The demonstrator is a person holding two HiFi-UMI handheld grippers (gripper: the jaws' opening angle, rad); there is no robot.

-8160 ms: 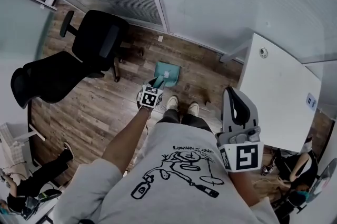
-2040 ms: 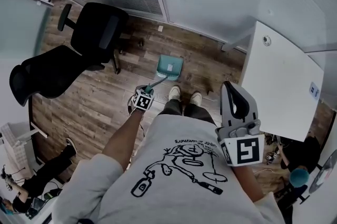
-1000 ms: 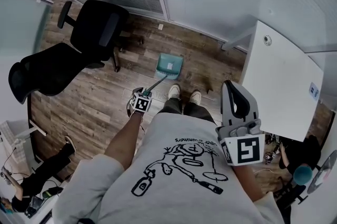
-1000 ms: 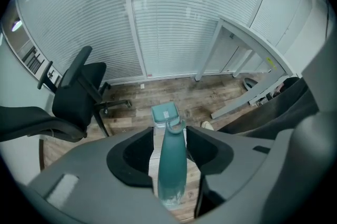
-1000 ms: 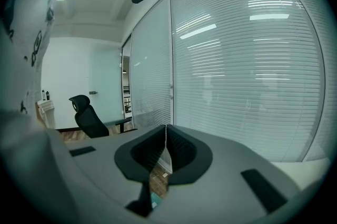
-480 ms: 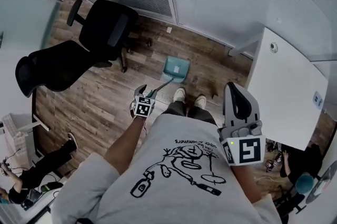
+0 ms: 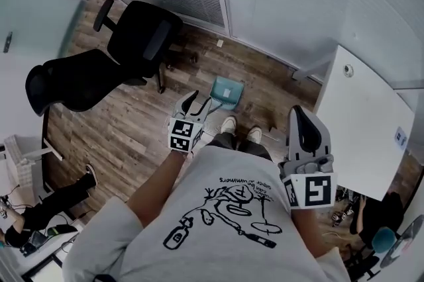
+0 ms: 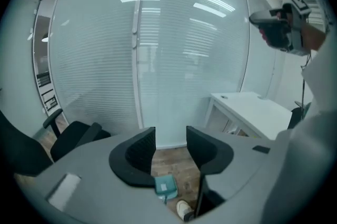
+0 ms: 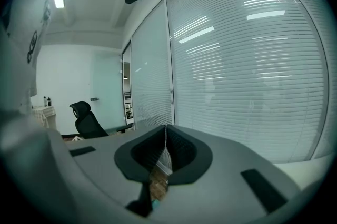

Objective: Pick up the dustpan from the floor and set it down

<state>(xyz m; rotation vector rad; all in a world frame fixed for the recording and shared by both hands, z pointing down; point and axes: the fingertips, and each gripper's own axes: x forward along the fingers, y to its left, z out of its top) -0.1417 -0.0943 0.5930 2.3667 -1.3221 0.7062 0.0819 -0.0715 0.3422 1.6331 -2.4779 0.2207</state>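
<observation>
Left gripper [image 7: 197, 102] tilted down, well above the dustpan [image 7: 226, 91], empty jaws apart, closing; right gripper [image 7: 298, 116] near level, jaws together.

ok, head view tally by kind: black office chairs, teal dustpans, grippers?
Black office chairs: 2 (one by the blinds, one further left)
Teal dustpan, on the floor: 1
Grippers: 2 (left gripper, jaws closing with nothing between them; right gripper, shut, empty)
Total: 5
</observation>
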